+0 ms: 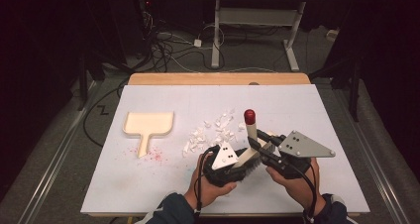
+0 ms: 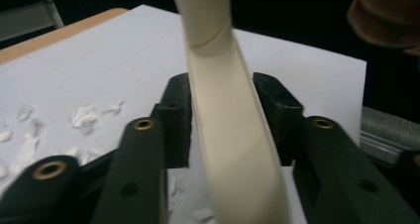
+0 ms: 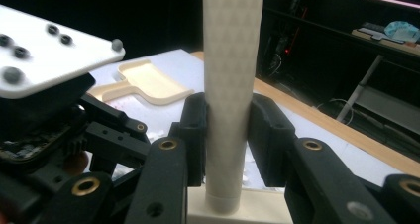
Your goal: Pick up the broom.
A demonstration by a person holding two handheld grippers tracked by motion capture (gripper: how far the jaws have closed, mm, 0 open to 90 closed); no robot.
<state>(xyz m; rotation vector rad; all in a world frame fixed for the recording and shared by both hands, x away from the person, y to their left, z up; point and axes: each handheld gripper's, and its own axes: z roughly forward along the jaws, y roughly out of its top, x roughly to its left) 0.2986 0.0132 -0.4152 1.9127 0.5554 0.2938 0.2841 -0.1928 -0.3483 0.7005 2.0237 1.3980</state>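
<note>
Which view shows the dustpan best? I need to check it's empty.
The high view: the dustpan lies whole and empty, left of the paper scraps. The right gripper view catches it partly at a low angle.

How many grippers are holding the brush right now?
2. The left gripper clamps the brush at its curved cream back; the right gripper clamps its upright handle.

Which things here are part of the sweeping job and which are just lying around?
In the job:
- brush, its handle clamped by the right gripper and its body by the left gripper
- white scraps
- dustpan

Probably lying about:
- red specks by the dustpan handle
- cables on the floor
- desk frame behind
</note>
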